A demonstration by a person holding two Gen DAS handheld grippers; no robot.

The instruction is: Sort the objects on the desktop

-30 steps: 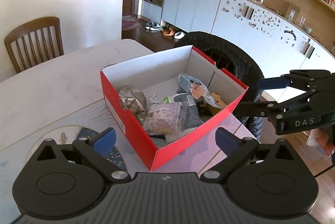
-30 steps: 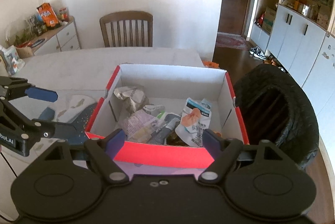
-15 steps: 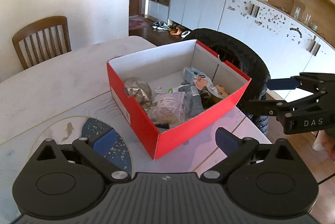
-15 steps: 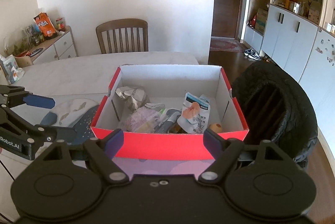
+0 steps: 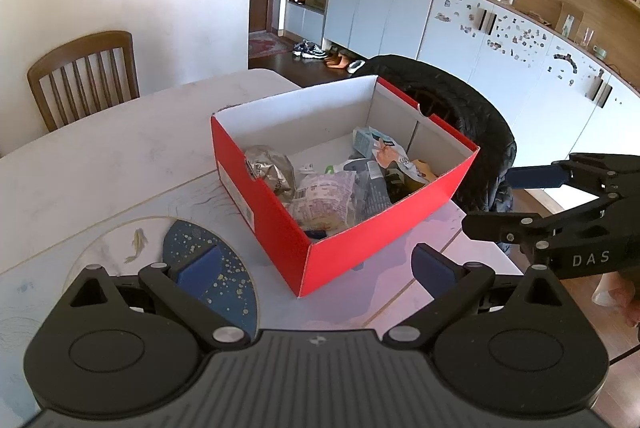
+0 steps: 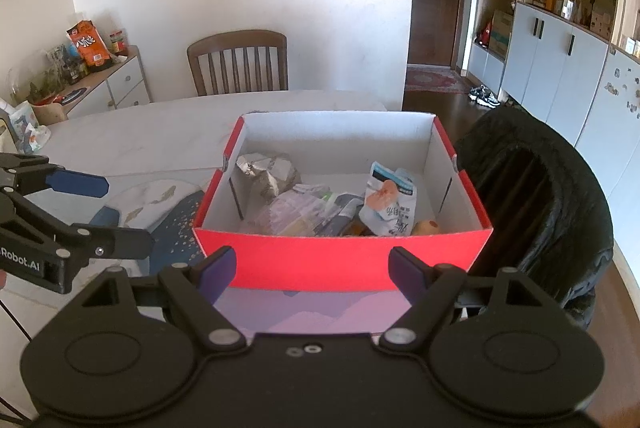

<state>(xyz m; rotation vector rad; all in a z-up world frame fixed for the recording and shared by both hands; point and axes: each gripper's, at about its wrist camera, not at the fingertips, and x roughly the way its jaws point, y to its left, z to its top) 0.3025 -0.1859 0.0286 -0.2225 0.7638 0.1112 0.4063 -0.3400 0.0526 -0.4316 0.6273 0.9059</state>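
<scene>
So there's this red box [image 6: 344, 260] sitting on a pale marble table [image 6: 140, 140], white on the inside, and it's holding all the clutter. I'm seeing a crumpled silver wrapper [image 6: 266, 172] up against the left wall, a pale pinkish packet [image 5: 324, 200] lying in front of it, a white pouch with an orange picture [image 6: 388, 202] leaning toward the right side, and something small and tan [image 6: 426, 227] tucked in the near right corner. There's darker stuff wedged between those but I can't make out what it is.

Both grippers are hanging just short of the box, not touching it or anything else. The left gripper [image 5: 316, 260] is sitting over a round dark blue mat with gold specks [image 5: 224, 268], jaws spread wide, nothing between them. The right gripper [image 6: 312, 268] is facing the near red wall, jaws equally wide and empty.

A chair draped in a black jacket [image 6: 548, 196] is standing right beside the box on the right, and a wooden chair [image 6: 238, 62] is parked at the far side of the table by the white wall.
</scene>
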